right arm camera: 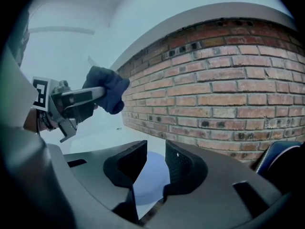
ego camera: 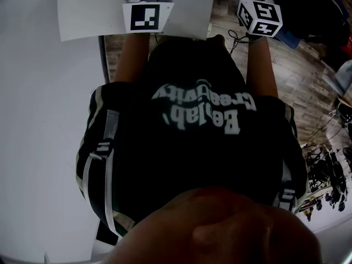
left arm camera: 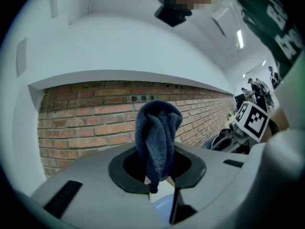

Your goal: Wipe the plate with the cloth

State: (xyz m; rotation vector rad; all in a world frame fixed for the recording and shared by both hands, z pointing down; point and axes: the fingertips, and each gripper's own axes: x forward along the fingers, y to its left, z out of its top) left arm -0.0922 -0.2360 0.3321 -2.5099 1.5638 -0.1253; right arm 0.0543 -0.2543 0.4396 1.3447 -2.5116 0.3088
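A: Counting one cloth (left arm camera: 157, 132), one plate (right arm camera: 150, 182), two grippers?

B: Yes. Left gripper (left arm camera: 158, 170): fingers (left arm camera: 121, 173) pinching the bunched dark blue cloth upright. Right gripper (right arm camera: 155, 163): fingers (right arm camera: 183, 168) spread, gripping nothing, pale plate low in their gap.

A: Any writing?

B: Upside-down white "Creativity" on the shirt (ego camera: 198, 109).

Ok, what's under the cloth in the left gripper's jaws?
Part of a pale blue plate shows below the cloth; the body of the left gripper covers the rest.
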